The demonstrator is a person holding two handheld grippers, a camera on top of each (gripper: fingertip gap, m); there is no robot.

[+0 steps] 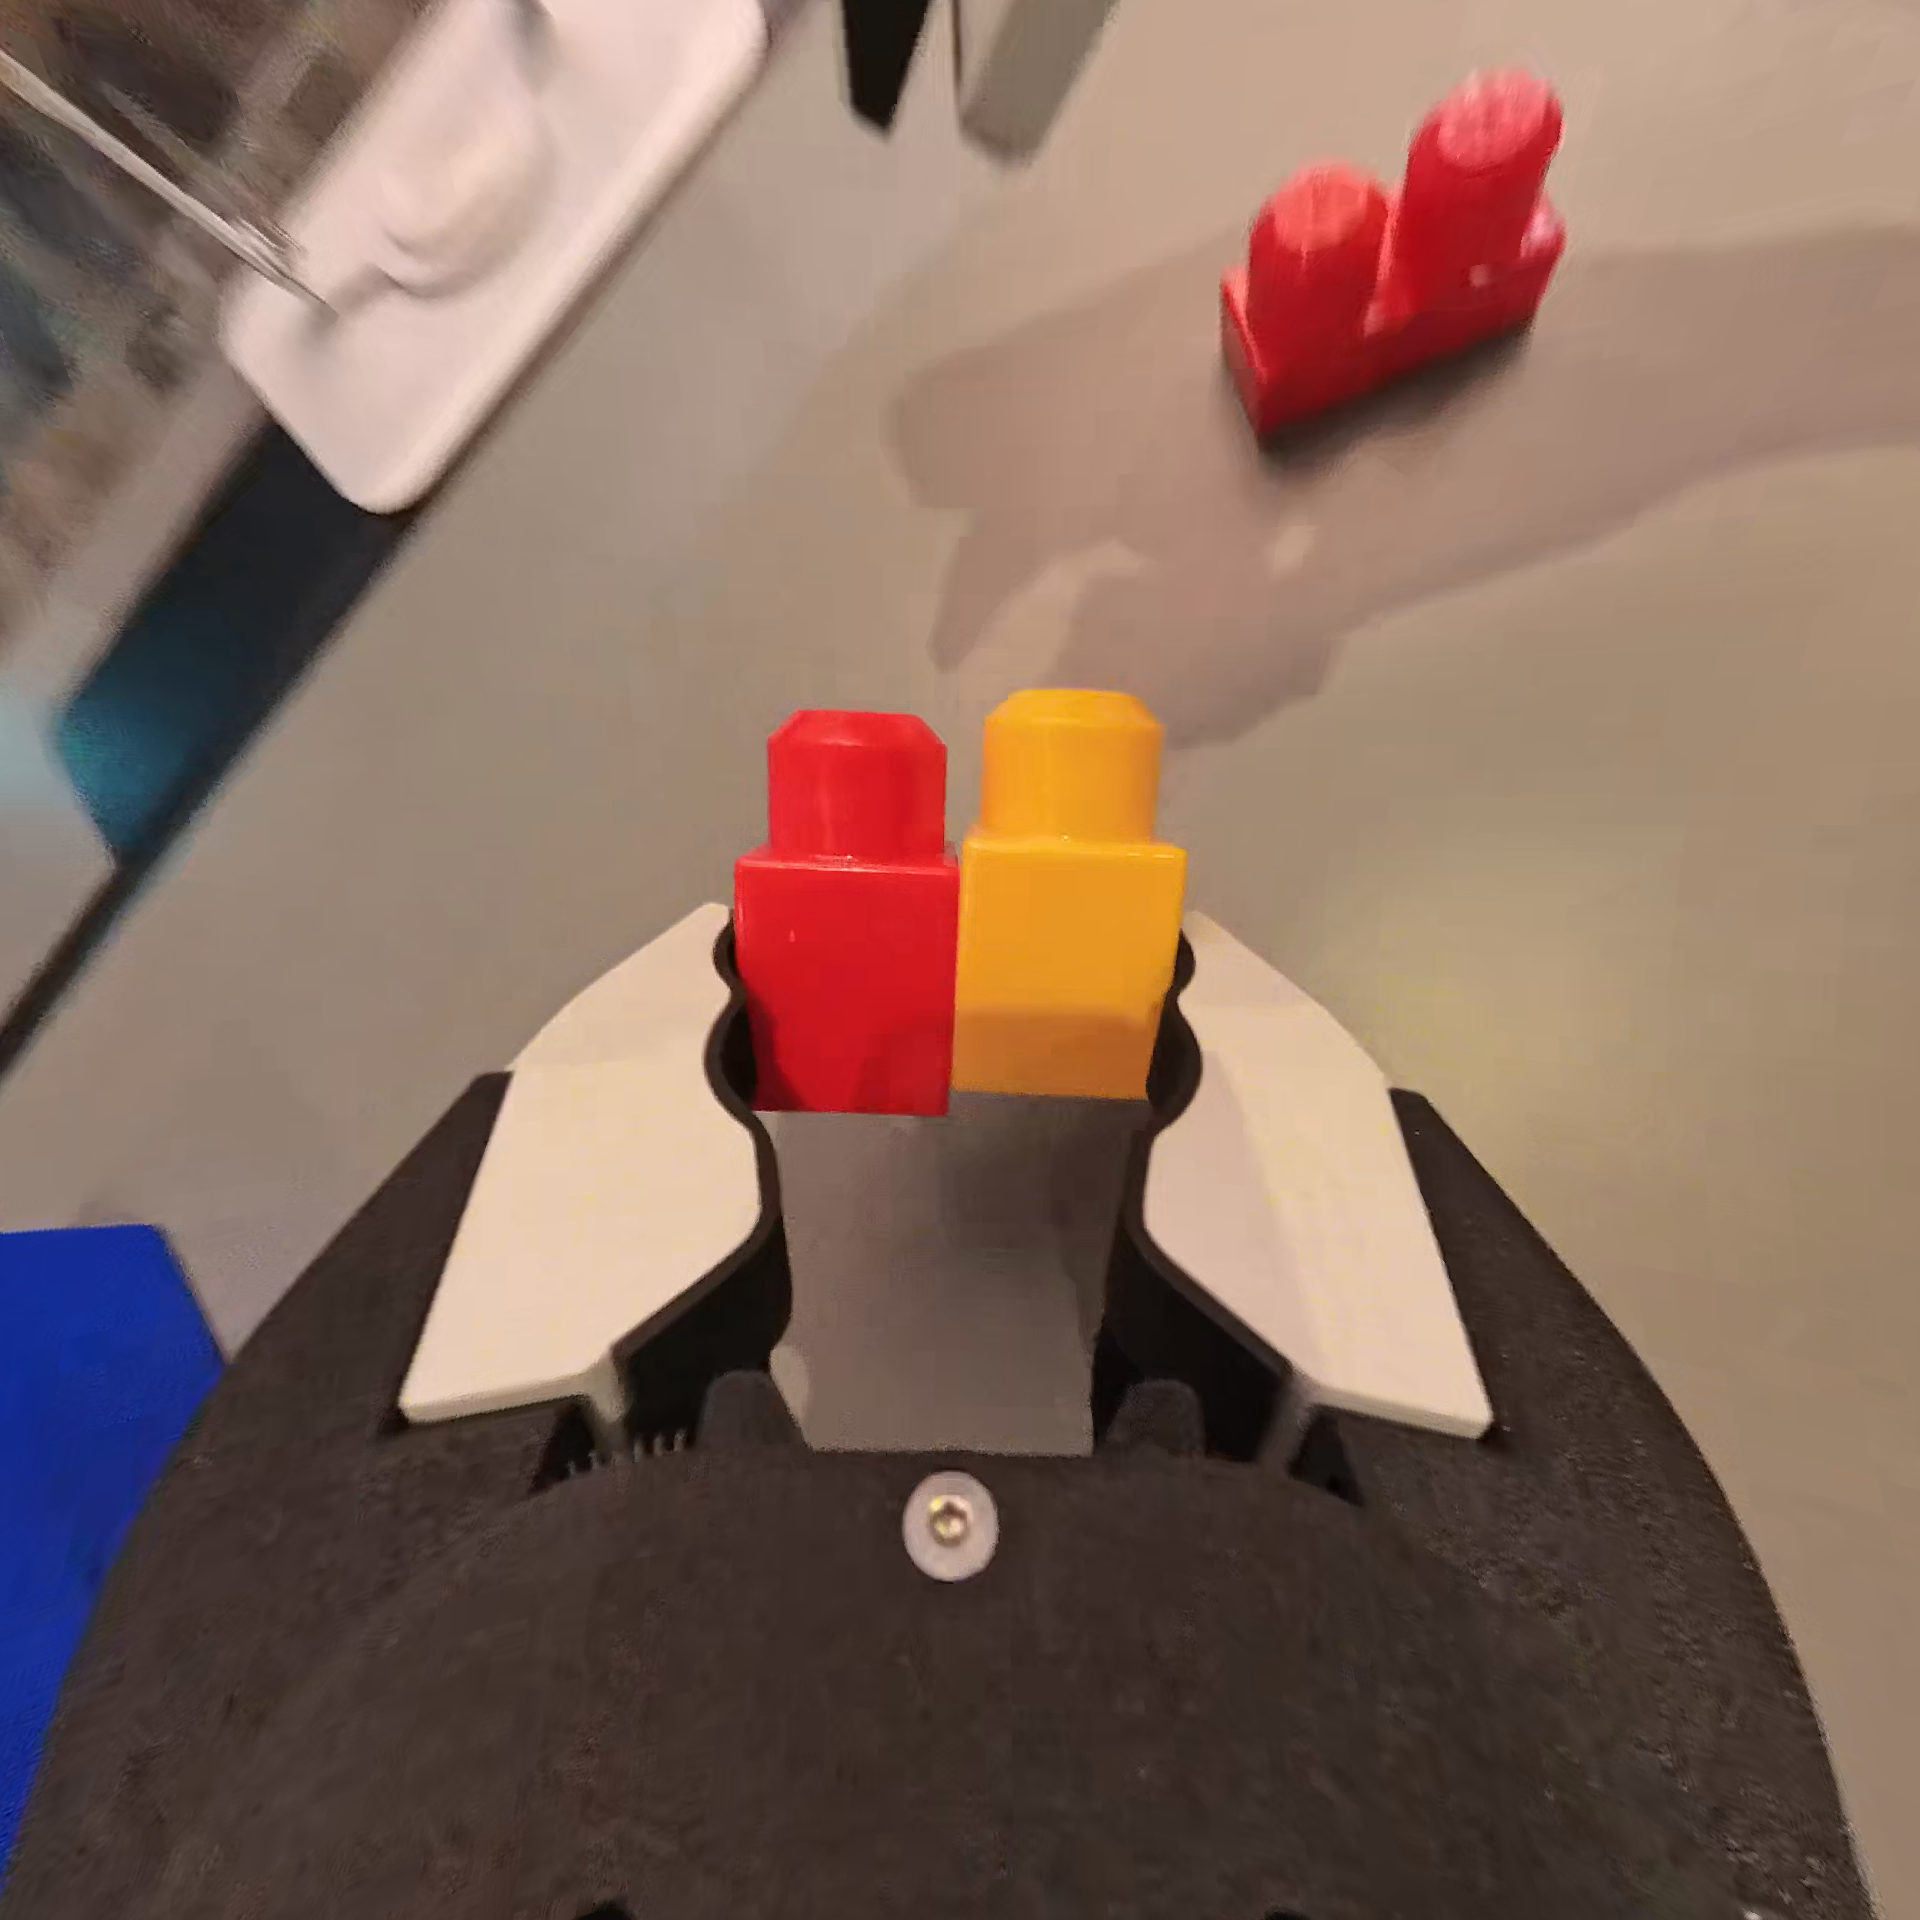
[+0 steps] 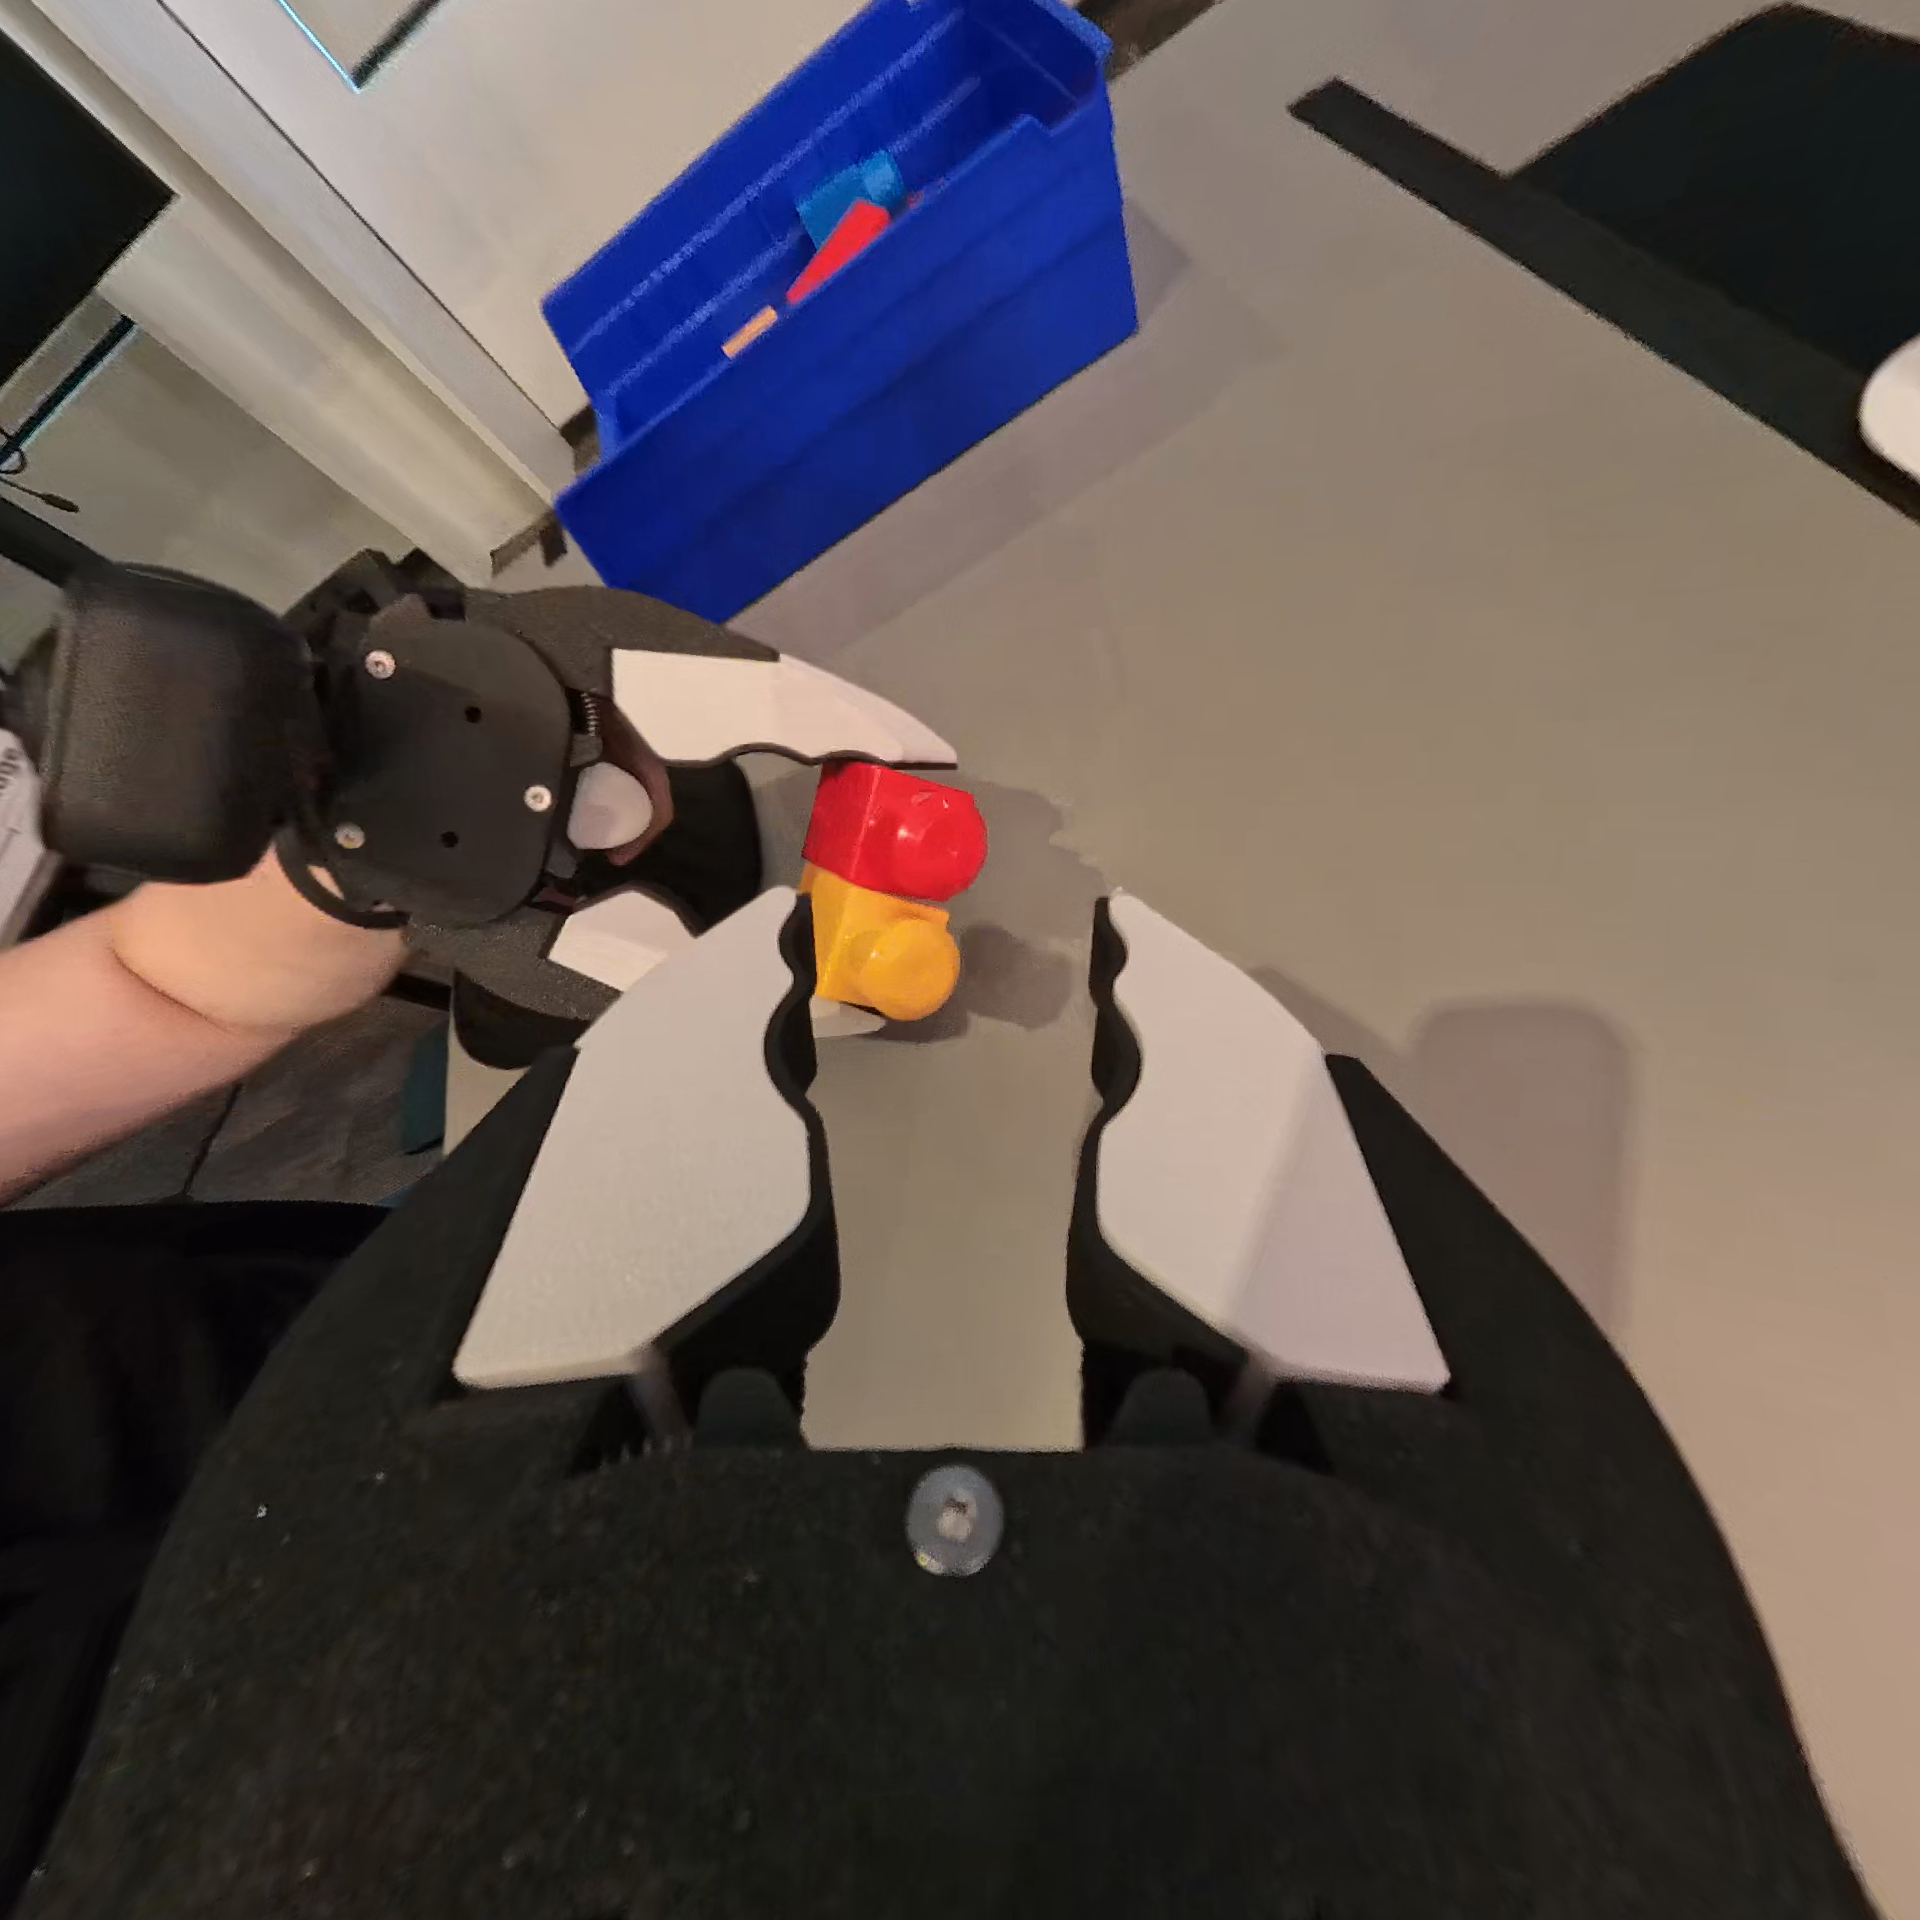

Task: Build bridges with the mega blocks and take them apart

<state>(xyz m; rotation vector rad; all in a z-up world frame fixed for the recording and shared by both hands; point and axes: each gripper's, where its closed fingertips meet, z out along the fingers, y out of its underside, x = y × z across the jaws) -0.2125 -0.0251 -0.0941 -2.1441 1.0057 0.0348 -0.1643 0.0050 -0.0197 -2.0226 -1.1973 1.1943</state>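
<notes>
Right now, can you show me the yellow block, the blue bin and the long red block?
Yellow block (image 1: pixel 1065 956): left wrist view, front face.
Blue bin (image 2: pixel 862 416): right wrist view, outer side wall.
Long red block (image 1: pixel 1392 332): left wrist view, base.

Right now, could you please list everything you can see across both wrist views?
single-stud blocks: two, red and yellow, side by side in the left gripper
two-stud block: one, red, lying on the table
bin: one, blue, far table edge, holding a few blocks
table: one, grey
tray-like object: one, white, blurred, beside the table
left gripper: shut on both blocks
right gripper: open, empty
forearm: one, behind the left gripper
</notes>
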